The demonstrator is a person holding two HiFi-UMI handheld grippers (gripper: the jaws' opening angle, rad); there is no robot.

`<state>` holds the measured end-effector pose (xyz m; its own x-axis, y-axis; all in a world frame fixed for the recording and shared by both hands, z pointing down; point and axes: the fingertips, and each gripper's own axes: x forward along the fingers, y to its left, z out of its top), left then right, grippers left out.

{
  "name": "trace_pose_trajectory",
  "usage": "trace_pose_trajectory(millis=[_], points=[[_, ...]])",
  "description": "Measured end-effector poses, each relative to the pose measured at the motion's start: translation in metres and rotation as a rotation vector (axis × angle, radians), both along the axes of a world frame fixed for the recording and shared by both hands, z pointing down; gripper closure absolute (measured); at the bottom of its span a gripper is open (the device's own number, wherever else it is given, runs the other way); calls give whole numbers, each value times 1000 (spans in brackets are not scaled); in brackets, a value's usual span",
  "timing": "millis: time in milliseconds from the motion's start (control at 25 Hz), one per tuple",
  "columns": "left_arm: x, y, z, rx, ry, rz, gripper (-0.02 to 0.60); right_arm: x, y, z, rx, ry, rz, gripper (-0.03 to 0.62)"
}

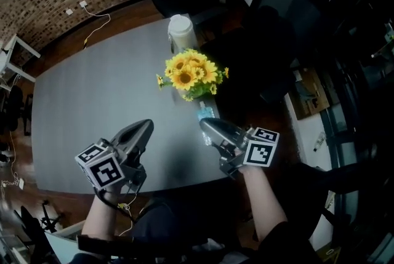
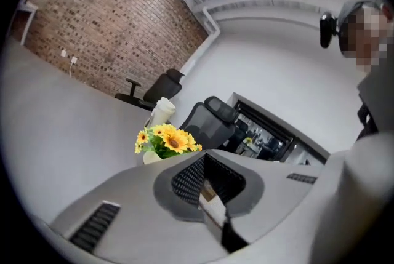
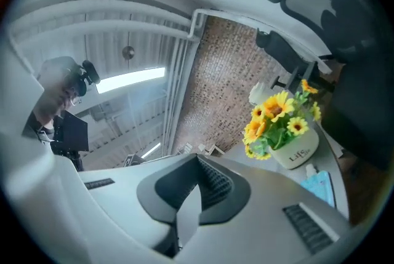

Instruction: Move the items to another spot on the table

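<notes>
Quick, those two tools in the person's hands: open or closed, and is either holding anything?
Left tool: closed, holding nothing.
Right tool: closed, holding nothing.

**Person with Handheld Rig: Outward Appearance**

Left gripper (image 1: 146, 125) and right gripper (image 1: 206, 125) are both showing smooth grey shells with dark ribbed pads (image 2: 188, 180). Each is carrying a white cube (image 1: 101, 165) printed with black square markers. A thin cable (image 1: 126, 204) is hanging under the left one. The person is wearing dark clothing (image 1: 163, 226) and a black head camera (image 2: 328, 30).
</notes>
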<state>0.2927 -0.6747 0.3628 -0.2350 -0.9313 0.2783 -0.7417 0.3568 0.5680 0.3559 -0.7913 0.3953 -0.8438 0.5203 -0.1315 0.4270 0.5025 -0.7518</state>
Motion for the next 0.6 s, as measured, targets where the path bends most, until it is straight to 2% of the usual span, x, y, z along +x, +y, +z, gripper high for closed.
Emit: trace_pose_trajectory(millis=[80,320,520,600], points=[[-14,27,-10,46,11,-68,591,-8,19,-8,21,-15,-47,615],[-38,119,-15,96,-7,-201,591,-34,86,-16,100,-12,-145,615],[-49,212,-5,174,21,-303,591,-55,166,-19,164,-6,-244,615],[-53,251,-8,196,6,-337,591,-63,201,-22,194,1,-285,615]])
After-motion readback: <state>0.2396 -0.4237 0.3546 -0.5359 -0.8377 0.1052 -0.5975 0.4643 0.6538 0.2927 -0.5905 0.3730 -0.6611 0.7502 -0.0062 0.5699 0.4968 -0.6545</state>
